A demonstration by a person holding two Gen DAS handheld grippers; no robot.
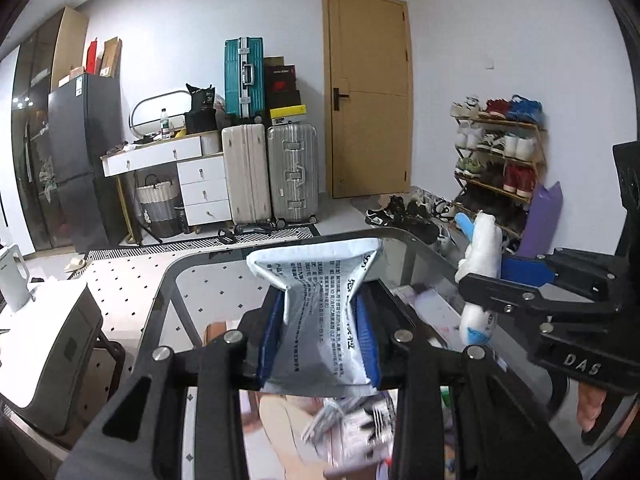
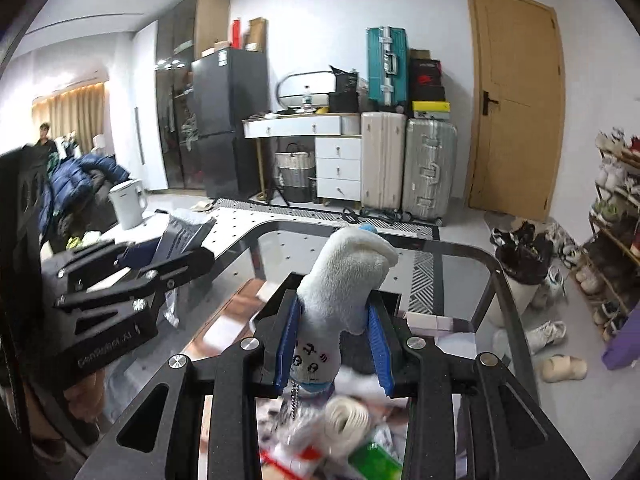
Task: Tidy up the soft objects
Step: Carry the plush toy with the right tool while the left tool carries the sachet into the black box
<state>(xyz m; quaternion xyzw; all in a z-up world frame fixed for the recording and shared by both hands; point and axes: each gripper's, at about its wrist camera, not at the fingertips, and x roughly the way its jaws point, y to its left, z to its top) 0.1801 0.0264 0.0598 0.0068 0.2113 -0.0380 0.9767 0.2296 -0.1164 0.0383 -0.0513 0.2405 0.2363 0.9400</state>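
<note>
My left gripper (image 1: 319, 320) is shut on a soft white tissue pack (image 1: 320, 292) with printed text, squeezed at its middle and held above the glass table (image 1: 172, 280). My right gripper (image 2: 334, 328) is shut on a white plush toy (image 2: 344, 276) with a small face and a metal chain hanging below. In the left wrist view the right gripper (image 1: 516, 284) and the plush toy (image 1: 480, 256) appear at the right. In the right wrist view the left gripper (image 2: 168, 264) with the tissue pack (image 2: 184, 232) appears at the left.
Blurred loose items lie under the glass, among them a roll of white cord (image 2: 346, 420) and a green box (image 2: 374, 460). A white kettle (image 2: 128, 202) stands on a side surface at the left. Suitcases (image 1: 272, 172), a drawer unit (image 1: 200, 188) and a shoe rack (image 1: 500, 160) stand behind.
</note>
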